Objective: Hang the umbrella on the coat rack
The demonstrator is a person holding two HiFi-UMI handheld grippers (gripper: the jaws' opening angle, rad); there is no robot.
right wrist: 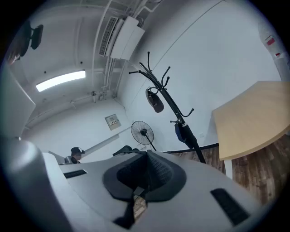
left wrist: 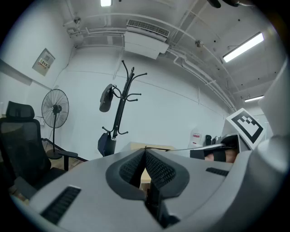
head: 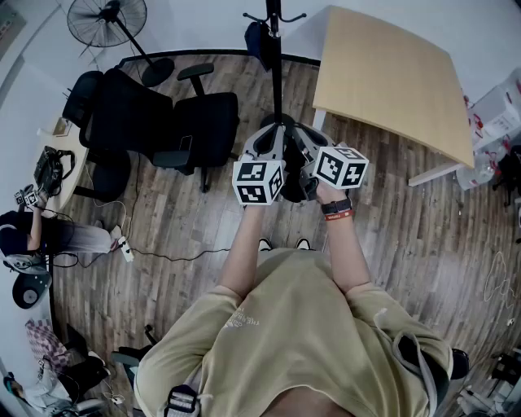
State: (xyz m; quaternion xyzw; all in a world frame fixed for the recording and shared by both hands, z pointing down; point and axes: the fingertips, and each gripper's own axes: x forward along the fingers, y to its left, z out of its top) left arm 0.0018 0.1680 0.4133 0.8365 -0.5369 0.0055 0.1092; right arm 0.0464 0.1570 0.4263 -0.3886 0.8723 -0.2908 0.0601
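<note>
The black coat rack (head: 278, 57) stands straight ahead of me, between the chairs and the table. A folded dark blue umbrella (head: 259, 41) hangs from one of its lower hooks, and shows as the umbrella (left wrist: 107, 144) in the left gripper view and the umbrella (right wrist: 183, 132) in the right gripper view. A smaller dark object (left wrist: 106, 99) hangs from a hook higher up. My left gripper (head: 264, 141) and right gripper (head: 304, 137) are held side by side near the rack's pole, short of the rack (left wrist: 122, 102). Both are shut with nothing between the jaws.
A light wooden table (head: 391, 73) stands right of the rack. Black office chairs (head: 163, 122) and a floor fan (head: 106, 20) are to the left. A person (head: 32, 232) sits at a desk far left, with a cable (head: 163, 254) on the wooden floor. Boxes (head: 501, 114) sit far right.
</note>
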